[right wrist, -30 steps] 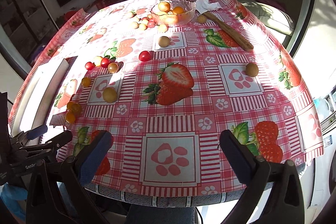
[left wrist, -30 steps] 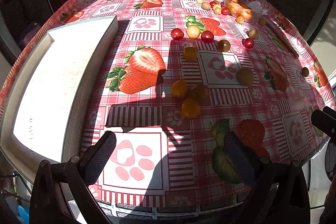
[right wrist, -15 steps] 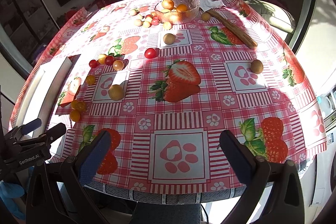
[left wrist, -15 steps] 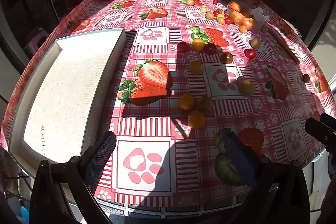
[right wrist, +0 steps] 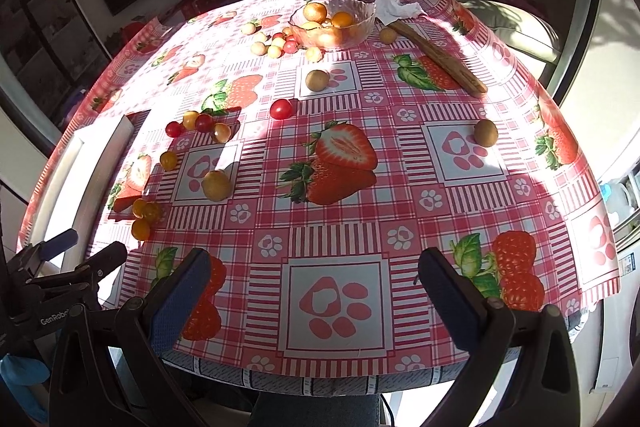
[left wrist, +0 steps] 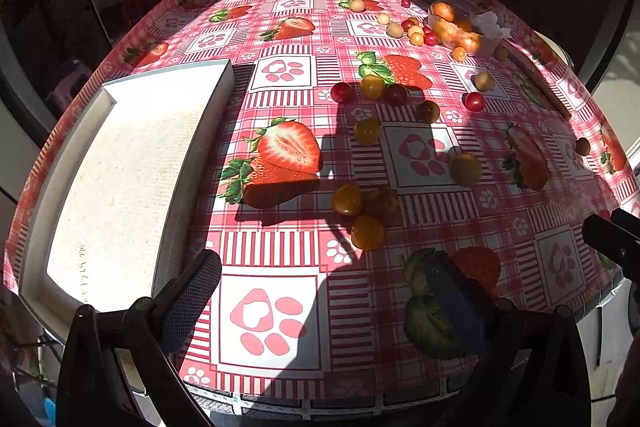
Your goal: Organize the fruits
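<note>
Many small fruits lie scattered on a red strawberry-print tablecloth. Three orange ones cluster (left wrist: 362, 211) just ahead of my left gripper (left wrist: 324, 291), which is open and empty above the table's near edge. Red and yellow ones (left wrist: 372, 91) lie farther off. A glass bowl (right wrist: 332, 23) with several fruits stands at the far side. My right gripper (right wrist: 316, 287) is open and empty over the near edge. A brown fruit (right wrist: 486, 133) lies alone to its right. The left gripper also shows in the right wrist view (right wrist: 60, 267).
A white tray (left wrist: 120, 179) lies at the table's left side. A wooden stick (right wrist: 436, 63) and a crumpled tissue (right wrist: 396, 7) lie near the bowl. The table edge runs just under both grippers.
Both grippers have pulled back and risen a little, so more of the table shows. Nothing on the table has moved.
</note>
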Action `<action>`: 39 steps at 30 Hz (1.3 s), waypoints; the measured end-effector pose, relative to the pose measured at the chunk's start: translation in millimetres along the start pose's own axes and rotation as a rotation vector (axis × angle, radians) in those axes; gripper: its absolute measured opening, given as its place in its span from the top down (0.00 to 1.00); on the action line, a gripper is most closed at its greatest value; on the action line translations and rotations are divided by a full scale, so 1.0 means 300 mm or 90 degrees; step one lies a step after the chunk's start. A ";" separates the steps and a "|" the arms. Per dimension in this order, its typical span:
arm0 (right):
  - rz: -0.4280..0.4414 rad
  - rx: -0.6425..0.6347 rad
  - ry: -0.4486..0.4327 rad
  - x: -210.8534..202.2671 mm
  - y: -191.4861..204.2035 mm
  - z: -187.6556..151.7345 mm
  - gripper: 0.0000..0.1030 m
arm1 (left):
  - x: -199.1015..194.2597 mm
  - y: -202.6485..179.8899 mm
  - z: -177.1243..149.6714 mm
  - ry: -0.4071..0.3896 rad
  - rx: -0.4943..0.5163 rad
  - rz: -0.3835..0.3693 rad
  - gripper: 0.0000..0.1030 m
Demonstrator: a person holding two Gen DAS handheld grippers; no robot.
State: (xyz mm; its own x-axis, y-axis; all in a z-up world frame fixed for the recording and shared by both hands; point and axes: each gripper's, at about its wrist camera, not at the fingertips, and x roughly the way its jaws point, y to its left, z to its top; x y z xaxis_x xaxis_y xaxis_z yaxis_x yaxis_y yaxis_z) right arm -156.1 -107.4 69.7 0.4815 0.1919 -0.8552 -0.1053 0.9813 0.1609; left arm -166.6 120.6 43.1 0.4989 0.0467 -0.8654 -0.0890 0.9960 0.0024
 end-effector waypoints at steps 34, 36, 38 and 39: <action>-0.012 -0.015 0.018 0.152 -0.008 0.171 0.00 | 0.138 -0.066 0.221 -0.033 0.049 0.023 0.00; -0.013 -0.021 0.020 0.181 -0.002 0.200 0.00 | 0.169 -0.075 0.241 -0.027 0.052 0.021 0.00; -0.014 -0.031 0.019 0.210 0.010 0.226 0.00 | 0.199 -0.082 0.253 -0.020 0.054 0.022 0.00; -0.017 -0.036 0.019 0.224 0.015 0.238 0.00 | 0.212 -0.087 0.254 -0.017 0.057 0.025 0.00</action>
State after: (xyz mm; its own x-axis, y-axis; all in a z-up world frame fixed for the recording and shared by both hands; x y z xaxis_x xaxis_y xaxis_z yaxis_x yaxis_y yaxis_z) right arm -62.2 -89.1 48.0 0.4588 0.1651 -0.8731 -0.1430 0.9835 0.1108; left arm -66.7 103.3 26.2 0.5192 0.0862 -0.8503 -0.0314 0.9962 0.0818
